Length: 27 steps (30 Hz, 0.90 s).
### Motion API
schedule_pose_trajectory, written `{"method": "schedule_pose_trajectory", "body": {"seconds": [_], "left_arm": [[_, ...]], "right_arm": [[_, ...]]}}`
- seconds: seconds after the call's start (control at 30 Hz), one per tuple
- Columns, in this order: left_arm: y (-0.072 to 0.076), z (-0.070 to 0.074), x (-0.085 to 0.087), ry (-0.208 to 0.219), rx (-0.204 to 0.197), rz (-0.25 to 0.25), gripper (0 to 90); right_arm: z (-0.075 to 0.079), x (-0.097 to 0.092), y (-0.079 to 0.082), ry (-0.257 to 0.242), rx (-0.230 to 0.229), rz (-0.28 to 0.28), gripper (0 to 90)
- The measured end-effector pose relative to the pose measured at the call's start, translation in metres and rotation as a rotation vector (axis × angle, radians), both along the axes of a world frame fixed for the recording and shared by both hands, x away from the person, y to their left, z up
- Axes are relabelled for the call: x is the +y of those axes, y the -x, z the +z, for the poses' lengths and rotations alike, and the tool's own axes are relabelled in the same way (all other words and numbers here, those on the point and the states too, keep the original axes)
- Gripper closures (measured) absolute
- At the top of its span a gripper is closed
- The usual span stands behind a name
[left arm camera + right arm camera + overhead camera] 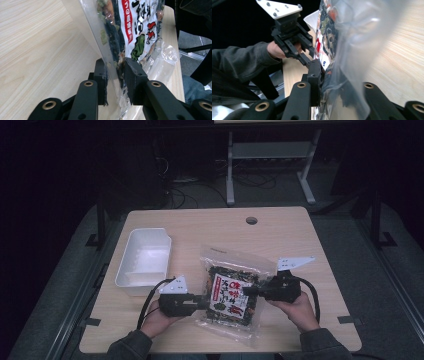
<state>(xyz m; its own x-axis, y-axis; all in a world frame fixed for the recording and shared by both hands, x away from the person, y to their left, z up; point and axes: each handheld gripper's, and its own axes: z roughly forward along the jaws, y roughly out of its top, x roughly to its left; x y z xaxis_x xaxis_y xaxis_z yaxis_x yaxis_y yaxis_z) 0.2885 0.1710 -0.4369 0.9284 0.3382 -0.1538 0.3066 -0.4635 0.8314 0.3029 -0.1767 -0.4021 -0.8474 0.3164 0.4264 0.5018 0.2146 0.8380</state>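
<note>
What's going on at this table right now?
A person holds a clear snack bag with a red and white label between two handheld grippers. The left gripper is clamped on the bag's left edge, and the right gripper has the bag's right edge between its jaws. The bag sits just above the wooden table. A white plastic bin stands to the left, apparently empty.

White tray on a pale wooden worktop, dim room behind.

The worktop (280,232) is light wood grain with rounded corners and a round cable hole (251,220) near its far edge. An empty white plastic tray (144,261), oblong with rounded corners, stands on the left half. Beyond the far edge, on grey floor, a white metal desk frame (270,155) stands with loose dark cables (187,195) lying beside it. Black brackets (91,322) clamp the worktop's edges.
</note>
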Motion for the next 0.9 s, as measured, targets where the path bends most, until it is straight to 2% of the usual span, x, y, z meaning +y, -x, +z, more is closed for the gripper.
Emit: {"method": "schedule_pose_trajectory", "body": {"seconds": [0.17, 0.27, 0.33, 0.5, 0.63, 0.7, 0.73, 0.8, 0.83, 0.9], "left_arm": [[0.000, 0.001, 0.002, 0.006, -0.003, 0.016, 65.3], [0.001, 0.001, 0.005, -0.020, -0.028, 0.029, 64.1], [0.002, 0.001, 0.007, -0.022, -0.029, 0.043, 57.2], [0.006, 0.002, 0.013, -0.050, -0.041, 0.053, 50.0], [0.011, 0.002, 0.015, -0.083, -0.057, 0.061, 45.5], [0.013, 0.002, 0.016, -0.097, -0.062, 0.063, 42.0], [0.013, 0.003, 0.016, -0.104, -0.066, 0.066, 40.5], [0.015, 0.003, 0.017, -0.117, -0.073, 0.067, 39.5], [0.016, 0.003, 0.017, -0.119, -0.074, 0.068, 37.2], [0.017, 0.003, 0.018, -0.125, -0.078, 0.068, 36.8]], "right_arm": [[0.007, 0.002, 0.004, -0.020, -0.010, -0.007, 74.3], [0.009, 0.001, 0.005, -0.024, -0.011, -0.021, 74.5], [0.013, -0.002, 0.007, -0.030, -0.021, -0.037, 74.6], [0.022, -0.011, 0.013, -0.012, -0.049, -0.112, 74.7], [0.026, -0.018, 0.013, -0.012, -0.054, -0.179, 74.8], [0.027, -0.020, 0.012, -0.003, -0.059, -0.211, 74.8], [0.030, -0.020, 0.012, 0.005, -0.069, -0.245, 74.8], [0.031, -0.020, 0.012, 0.011, -0.071, -0.263, 74.8], [0.035, -0.020, 0.011, 0.020, -0.083, -0.297, 74.8], [0.037, -0.019, 0.011, 0.024, -0.087, -0.314, 74.7]]}}
